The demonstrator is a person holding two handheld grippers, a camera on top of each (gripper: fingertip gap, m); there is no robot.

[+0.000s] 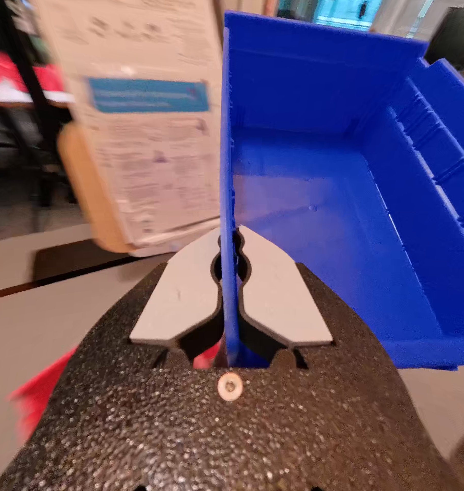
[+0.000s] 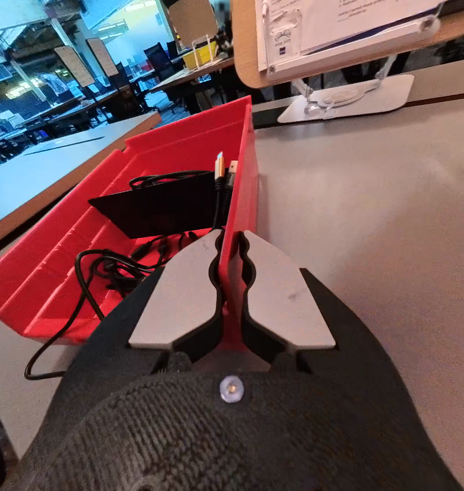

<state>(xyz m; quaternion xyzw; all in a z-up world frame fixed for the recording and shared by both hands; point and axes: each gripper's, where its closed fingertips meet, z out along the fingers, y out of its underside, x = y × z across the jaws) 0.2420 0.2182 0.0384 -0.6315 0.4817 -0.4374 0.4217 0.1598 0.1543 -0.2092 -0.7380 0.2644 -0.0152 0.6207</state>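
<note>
My left gripper is shut on the side wall of an empty blue plastic bin and holds it tilted, above the grey table. My right gripper is shut on the right side wall of a red plastic bin that rests on the grey table. The red bin holds a flat black device, two upright USB plugs and tangled black cables. One cable loop hangs over the bin's near edge onto the table. A red patch shows below my left gripper.
A board with printed sheets stands behind the blue bin; it also shows on a white stand at the back of the table. Another grey table lies to the left, with desks and chairs farther off.
</note>
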